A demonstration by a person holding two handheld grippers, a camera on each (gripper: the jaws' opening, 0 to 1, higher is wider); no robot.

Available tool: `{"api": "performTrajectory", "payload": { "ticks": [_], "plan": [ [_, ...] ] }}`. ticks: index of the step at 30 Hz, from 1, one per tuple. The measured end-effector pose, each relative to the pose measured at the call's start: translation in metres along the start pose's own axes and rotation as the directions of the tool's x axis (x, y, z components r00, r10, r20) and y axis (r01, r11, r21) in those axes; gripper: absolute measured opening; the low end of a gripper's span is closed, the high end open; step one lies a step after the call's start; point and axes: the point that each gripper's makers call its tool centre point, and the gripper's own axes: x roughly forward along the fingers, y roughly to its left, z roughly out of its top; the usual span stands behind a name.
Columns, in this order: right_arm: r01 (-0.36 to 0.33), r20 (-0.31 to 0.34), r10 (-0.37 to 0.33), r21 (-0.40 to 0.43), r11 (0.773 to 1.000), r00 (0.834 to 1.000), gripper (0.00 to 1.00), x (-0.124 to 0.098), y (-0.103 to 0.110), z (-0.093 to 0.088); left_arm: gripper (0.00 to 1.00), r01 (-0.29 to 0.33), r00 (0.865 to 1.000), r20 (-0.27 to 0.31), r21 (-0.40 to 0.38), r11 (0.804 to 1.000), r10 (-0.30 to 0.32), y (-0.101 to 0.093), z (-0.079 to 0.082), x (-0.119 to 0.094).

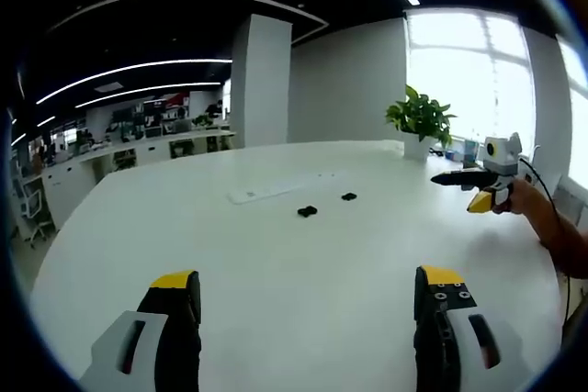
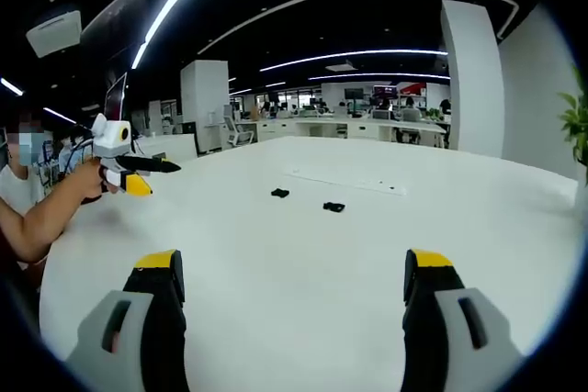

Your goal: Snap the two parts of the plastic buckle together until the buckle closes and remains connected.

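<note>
On the white table (image 1: 276, 300), two small black buckle parts are seen lying apart from each other, unjoined. In the left gripper view, the left buckle part (image 1: 307, 211) lies just left of the right buckle part (image 1: 349, 196), with a flat white strip (image 1: 266, 192) beyond them and a potted plant (image 1: 421, 118) farther right. The left gripper (image 1: 308, 296) is held well short of the parts, its jaws spread wide and nothing held between them. At the right edge, the right gripper (image 1: 459, 179) is seen raised above the table in a person's hand (image 1: 514, 197); from this side its jaws appear close together, though this cannot be settled here. In the right gripper view, its jaws rise wide apart and empty. Nothing is judged done so far: both parts remain to be picked up, aligned and snapped together.
</note>
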Motion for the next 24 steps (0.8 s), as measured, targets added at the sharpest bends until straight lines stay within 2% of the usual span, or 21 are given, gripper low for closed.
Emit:
{"api": "performTrajectory", "payload": {
  "ticks": [17,24],
  "plan": [
    [-0.002,0.002,0.002,-0.019,1.0,1.0,1.0,0.007,-0.001,0.01,0.98,0.007,1.0,0.009,0.002,1.0,-0.007,0.002,0.012,0.004],
    [0.005,-0.014,-0.005,-0.02,1.0,1.0,1.0,0.008,-0.006,0.007,0.97,0.021,1.0,-0.005,0.002,1.0,-0.021,-0.002,0.01,0.009]
  ]
}}
